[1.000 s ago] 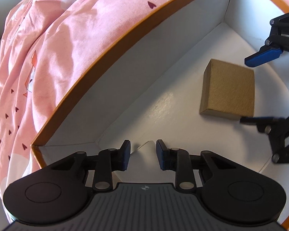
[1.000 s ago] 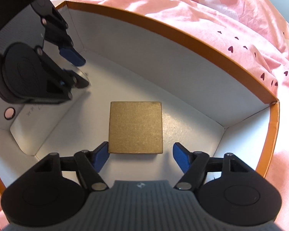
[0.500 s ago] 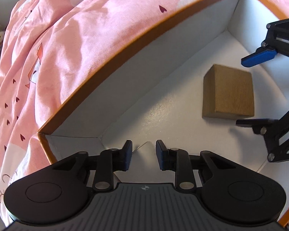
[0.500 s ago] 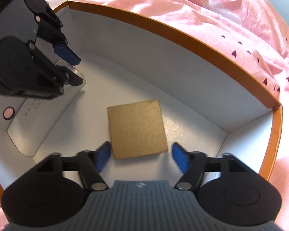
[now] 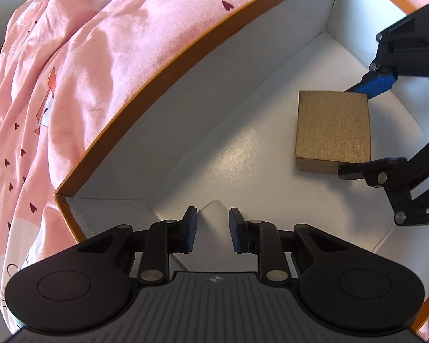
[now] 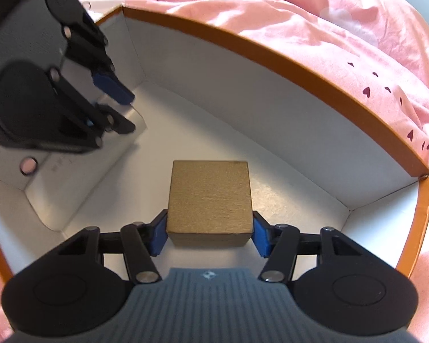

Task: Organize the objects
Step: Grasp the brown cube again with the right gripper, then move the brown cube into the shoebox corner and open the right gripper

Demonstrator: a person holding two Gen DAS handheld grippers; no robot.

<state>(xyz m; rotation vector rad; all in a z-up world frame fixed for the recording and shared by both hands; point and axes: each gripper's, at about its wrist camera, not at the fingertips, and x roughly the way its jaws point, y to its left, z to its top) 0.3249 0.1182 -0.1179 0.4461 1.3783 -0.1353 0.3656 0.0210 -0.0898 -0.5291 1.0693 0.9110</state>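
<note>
A small gold box [image 6: 210,197] lies on the white floor of a large orange-rimmed box [image 6: 300,68]. My right gripper [image 6: 210,220] points down over it. Its jaws are closing and both blue pads [image 6: 158,235] touch the gold box's sides. From the left wrist view the gold box [image 5: 333,128] sits at the right, between the right gripper's [image 5: 357,131] two fingers. My left gripper [image 5: 213,214] hovers at the large box's left end. Its jaws are closing narrowly around the corner of a flat white box [image 5: 213,210], with small gaps showing at the pads.
The flat white box [image 6: 71,177] leans along the large box's left wall, under the left gripper [image 6: 125,111]. Pink bedding with small hearts [image 5: 100,71] surrounds the large box [image 5: 163,65]. White floor shows between the two small boxes.
The right gripper's jaws have drawn in from a wide gap until the pads meet the gold box's sides, and the box now sits square between them. The left jaws narrowed slightly.
</note>
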